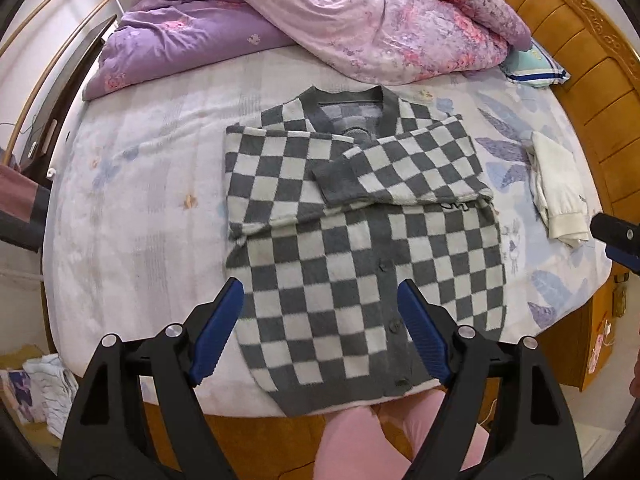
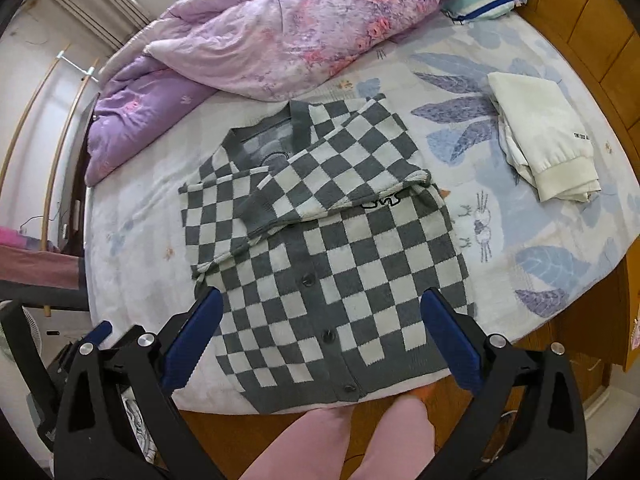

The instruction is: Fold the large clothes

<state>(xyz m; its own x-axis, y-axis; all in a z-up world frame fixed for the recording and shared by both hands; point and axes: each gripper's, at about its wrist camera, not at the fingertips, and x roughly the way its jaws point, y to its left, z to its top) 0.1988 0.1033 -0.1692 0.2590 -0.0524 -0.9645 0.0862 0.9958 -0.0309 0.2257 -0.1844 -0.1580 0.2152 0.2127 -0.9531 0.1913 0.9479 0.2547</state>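
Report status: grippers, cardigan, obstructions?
Left gripper open, right gripper open, both empty. Checkered cardigan flat on bed, sleeves folded in. White garment lies apart.

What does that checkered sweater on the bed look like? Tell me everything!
The checkered cardigan is a soft-looking knit in grey and cream squares, with a grey V-neck band and dark buttons down the front. It lies flat, front up and buttoned, on the bed sheet, both sleeves folded across its chest, hem at the near bed edge. Nothing grips it.

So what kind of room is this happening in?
Most likely a bedroom: a bed with a wooden headboard, a bunched purple floral quilt, and a checkered cardigan spread out for folding.
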